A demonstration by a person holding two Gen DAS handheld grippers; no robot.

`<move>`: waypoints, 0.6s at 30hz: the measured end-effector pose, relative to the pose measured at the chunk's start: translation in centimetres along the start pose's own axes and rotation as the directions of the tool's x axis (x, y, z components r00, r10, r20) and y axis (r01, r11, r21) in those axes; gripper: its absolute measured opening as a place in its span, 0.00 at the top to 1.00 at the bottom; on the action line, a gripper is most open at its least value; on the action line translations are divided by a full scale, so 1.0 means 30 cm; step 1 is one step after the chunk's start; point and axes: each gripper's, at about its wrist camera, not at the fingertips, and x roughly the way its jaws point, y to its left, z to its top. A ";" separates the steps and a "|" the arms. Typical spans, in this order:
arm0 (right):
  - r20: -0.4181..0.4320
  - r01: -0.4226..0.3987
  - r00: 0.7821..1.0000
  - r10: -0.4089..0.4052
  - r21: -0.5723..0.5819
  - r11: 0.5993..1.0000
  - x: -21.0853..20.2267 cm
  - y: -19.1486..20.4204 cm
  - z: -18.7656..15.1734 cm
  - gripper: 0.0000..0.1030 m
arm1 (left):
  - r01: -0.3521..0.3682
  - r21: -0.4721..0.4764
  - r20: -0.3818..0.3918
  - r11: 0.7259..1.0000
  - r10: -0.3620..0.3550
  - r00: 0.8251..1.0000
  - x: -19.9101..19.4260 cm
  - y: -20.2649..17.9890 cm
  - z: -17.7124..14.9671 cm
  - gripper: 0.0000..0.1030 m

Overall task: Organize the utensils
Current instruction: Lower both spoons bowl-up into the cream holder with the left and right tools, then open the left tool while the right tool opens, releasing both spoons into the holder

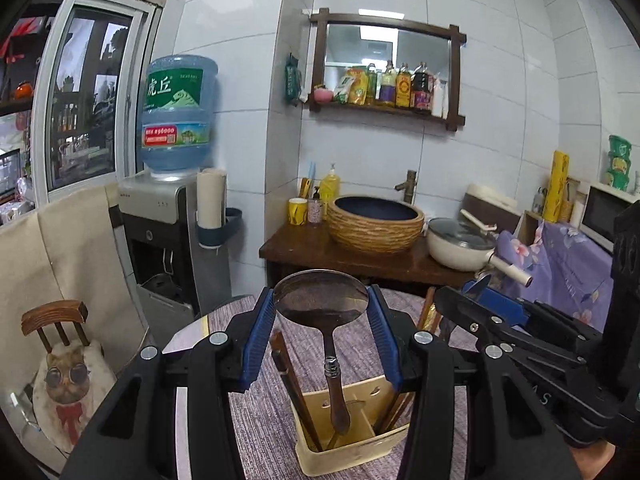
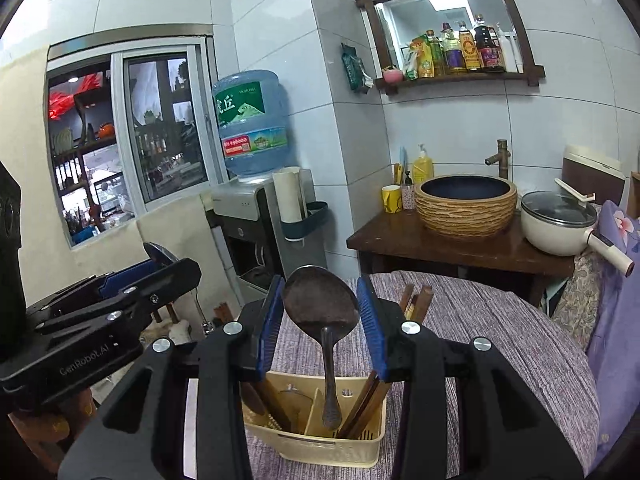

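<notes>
I see white tiled walls (image 1: 500,152), a sliding window (image 2: 132,136), a water dispenser (image 1: 160,216), and a wooden washstand (image 2: 460,248).

In the left wrist view, a ladle (image 1: 321,298) sat centre frame between the left gripper's (image 1: 321,308) pads, handle hanging toward the utensil caddy (image 1: 348,454) at bottom centre on the table (image 1: 260,408). Chopsticks (image 1: 294,388) stood in the caddy, left of the handle. Behind, at right centre, a basin (image 1: 375,222) sat on a counter (image 1: 304,250), a pot (image 1: 460,246) to its right. The right gripper (image 1: 478,286) lay at right.
</notes>
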 end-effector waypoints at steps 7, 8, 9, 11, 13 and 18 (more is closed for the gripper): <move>-0.035 0.034 0.999 -0.034 -0.008 0.999 0.072 -0.027 -0.141 0.63 | -0.017 0.006 -0.050 1.000 0.017 0.999 0.069 0.002 -0.126 0.55; -0.036 0.040 0.999 -0.041 -0.010 0.999 0.074 -0.030 -0.154 0.63 | -0.019 0.004 -0.056 1.000 0.019 0.998 0.075 0.006 -0.134 0.55; -0.038 0.051 0.998 -0.051 -0.013 0.999 0.077 -0.033 -0.171 0.63 | -0.019 0.001 -0.065 1.000 0.019 0.998 0.081 0.009 -0.150 0.55; -0.046 0.058 0.997 -0.059 -0.024 0.998 0.084 -0.037 -0.199 0.63 | -0.018 -0.003 -0.078 1.000 0.018 0.997 0.087 0.014 -0.171 0.55; -0.054 0.063 0.996 -0.065 -0.030 0.998 0.089 -0.042 -0.226 0.63 | -0.026 0.001 -0.088 1.000 0.026 0.996 0.091 0.018 -0.196 0.55; -0.085 0.063 0.994 -0.065 -0.024 0.998 0.108 -0.056 -0.277 0.63 | -0.032 0.003 -0.118 0.999 0.032 0.992 0.107 0.026 -0.241 0.55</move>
